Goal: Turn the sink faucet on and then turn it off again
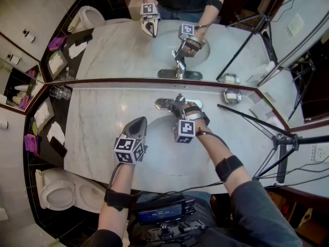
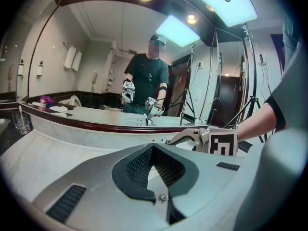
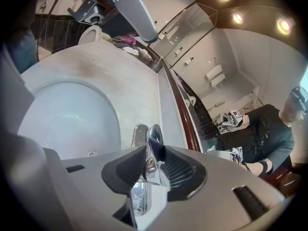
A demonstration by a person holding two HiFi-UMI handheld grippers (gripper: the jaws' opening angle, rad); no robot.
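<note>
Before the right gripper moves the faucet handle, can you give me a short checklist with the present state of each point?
1. Right gripper is closed on the faucet handle: ok, both pads press on the chrome lever.
2. Left gripper is away from the faucet: ok, it hovers by the left rim of the basin, jaws together and empty.
3. Water is running: cannot tell, no stream shows in the basin.
4. Handle is in the on or off position: cannot tell.
5. Glasses on the counter are out of the way: ok, they stand at its far left corner.
</note>
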